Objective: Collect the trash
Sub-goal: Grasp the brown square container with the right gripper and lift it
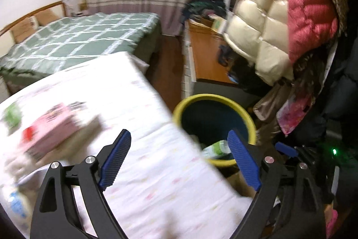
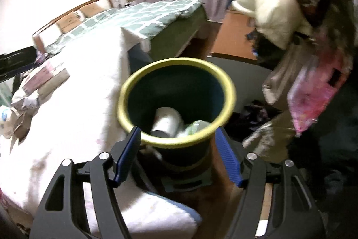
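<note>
My left tool (image 1: 179,159) is spread wide with nothing between its blue ribbed pads (image 1: 116,158), hanging over the edge of a white-covered table (image 1: 143,145) with faint pastel specks. My right tool (image 2: 177,153) is likewise released and empty, its pads (image 2: 127,155) straddling the near rim of the trash bin (image 2: 220,82) from above.

The bin is a round bucket, dark teal inside and out, with a thick yellow-green rim. It stands on the wooden floor (image 2: 214,194) just beside the corner of the table. From the right wrist view I see trash already lying in its bottom: a white cylinder with a dark end, perhaps a paper roll or cup (image 2: 166,121), and next to it something pale green and crumpled (image 2: 194,127). In the left wrist view the same bin (image 1: 194,99) shows a pale green and white plastic bottle (image 1: 218,147) against its near wall.

On the table, well away from the bin, lies a pink box (image 1: 52,127), blurred, with a red patch on its side; near it sits a green blob (image 1: 12,115) I cannot identify. At the table's near left corner is a white package with blue print (image 1: 16,205).

Behind stands a bed with a green checked cover (image 1: 85,37), and puffy cream and red jackets (image 1: 279,15) hang at the right.
</note>
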`<move>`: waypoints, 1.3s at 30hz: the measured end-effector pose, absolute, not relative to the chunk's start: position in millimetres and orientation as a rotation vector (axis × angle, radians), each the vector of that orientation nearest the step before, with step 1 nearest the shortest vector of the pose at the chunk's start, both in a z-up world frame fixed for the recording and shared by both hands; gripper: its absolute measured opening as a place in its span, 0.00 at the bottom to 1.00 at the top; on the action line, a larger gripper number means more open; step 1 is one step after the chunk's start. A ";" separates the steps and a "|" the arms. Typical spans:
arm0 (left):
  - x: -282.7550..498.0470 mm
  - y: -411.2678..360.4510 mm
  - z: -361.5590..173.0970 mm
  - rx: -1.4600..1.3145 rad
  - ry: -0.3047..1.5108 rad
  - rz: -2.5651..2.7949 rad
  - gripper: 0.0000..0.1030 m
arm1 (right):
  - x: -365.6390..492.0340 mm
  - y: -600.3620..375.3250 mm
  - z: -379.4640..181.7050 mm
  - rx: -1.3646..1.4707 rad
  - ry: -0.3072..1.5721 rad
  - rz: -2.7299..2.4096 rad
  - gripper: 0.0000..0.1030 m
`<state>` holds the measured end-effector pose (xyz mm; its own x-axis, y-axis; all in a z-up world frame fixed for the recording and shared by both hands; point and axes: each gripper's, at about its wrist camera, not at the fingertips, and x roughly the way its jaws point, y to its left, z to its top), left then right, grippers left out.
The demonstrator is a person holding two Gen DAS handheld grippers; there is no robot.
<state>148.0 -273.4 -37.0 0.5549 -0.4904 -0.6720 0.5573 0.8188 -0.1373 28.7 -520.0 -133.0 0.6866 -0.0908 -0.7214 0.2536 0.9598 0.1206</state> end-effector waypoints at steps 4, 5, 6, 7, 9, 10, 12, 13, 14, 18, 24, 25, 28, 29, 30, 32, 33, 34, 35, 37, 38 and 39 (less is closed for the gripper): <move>129.2 -204.9 -23.2 0.082 0.727 -0.517 0.86 | 47.5 -477.3 -129.9 0.168 0.800 -0.080 0.64; 123.0 -185.1 -18.6 0.077 0.714 -0.481 0.88 | 51.6 -466.0 -128.4 0.157 0.800 -0.050 0.64; 116.6 -164.9 -14.2 0.072 0.700 -0.441 0.88 | 54.8 -455.2 -127.1 0.146 0.799 -0.024 0.64; 110.4 -144.5 -10.5 0.064 0.686 -0.402 0.89 | 58.8 -437.8 -125.6 0.127 0.798 0.018 0.64; 100.1 -112.9 -5.9 0.045 0.667 -0.336 0.89 | 64.8 -410.0 -123.0 0.097 0.798 0.090 0.64; 93.5 -92.4 -3.6 0.028 0.657 -0.294 0.89 | 68.4 -392.8 -121.7 0.085 0.799 0.138 0.64; 84.3 -63.7 -2.2 0.001 0.647 -0.237 0.90 | 75.0 -357.2 -120.5 0.054 0.803 0.224 0.64; 80.2 -49.8 -2.6 -0.013 0.645 -0.209 0.90 | 75.9 -343.4 -120.0 0.040 0.804 0.252 0.64; 76.7 -33.9 -3.9 -0.034 0.647 -0.182 0.90 | 77.6 -326.5 -119.7 0.024 0.805 0.287 0.64; 64.3 6.1 -10.0 -0.081 0.657 -0.127 0.90 | 86.6 -271.0 -120.3 -0.018 0.815 0.403 0.64; 54.2 38.8 -18.6 -0.114 0.663 -0.082 0.90 | 109.8 -222.1 -125.6 -0.025 0.842 0.476 0.64; 53.5 43.9 -20.5 -0.122 0.665 -0.078 0.90 | 114.2 -215.7 -127.0 -0.035 0.849 0.468 0.64; 53.5 42.0 -25.8 -0.134 0.675 -0.077 0.90 | 124.9 -201.2 -130.7 -0.042 0.862 0.459 0.64; 55.2 42.4 -28.2 -0.137 0.681 -0.078 0.90 | 129.2 -196.1 -130.8 -0.047 0.866 0.455 0.64; 57.7 40.5 -30.4 -0.139 0.687 -0.079 0.90 | 132.2 -192.5 -131.5 -0.050 0.869 0.451 0.64; 59.8 39.6 -33.8 -0.142 0.696 -0.088 0.90 | 135.7 -187.4 -134.0 -0.051 0.879 0.446 0.64; 60.3 36.8 -34.4 -0.140 0.700 -0.092 0.90 | 138.2 -186.9 -135.1 -0.046 0.884 0.446 0.64; 61.3 34.7 -35.8 -0.136 0.703 -0.097 0.90 | 142.3 -185.3 -137.0 -0.043 0.887 0.444 0.64; 61.7 32.8 -36.8 -0.133 0.705 -0.099 0.90 | 144.8 -183.9 -138.2 -0.041 0.889 0.441 0.64; 63.7 28.2 -38.4 -0.124 0.707 -0.102 0.91 | 148.8 -185.9 -141.0 -0.038 0.896 0.439 0.57; 64.6 27.7 -38.9 -0.120 0.708 -0.103 0.91 | 149.6 -187.5 -141.7 -0.036 0.896 0.442 0.56; 65.3 26.3 -39.2 -0.117 0.709 -0.104 0.91 | 149.3 -188.3 -140.6 -0.033 0.894 0.445 0.56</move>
<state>65.3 26.3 -39.2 0.7545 -0.1348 -0.6423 0.0554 0.9883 -0.1425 149.3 -188.3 -140.6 0.5415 0.3613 -0.7591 -0.3886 0.9083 0.1551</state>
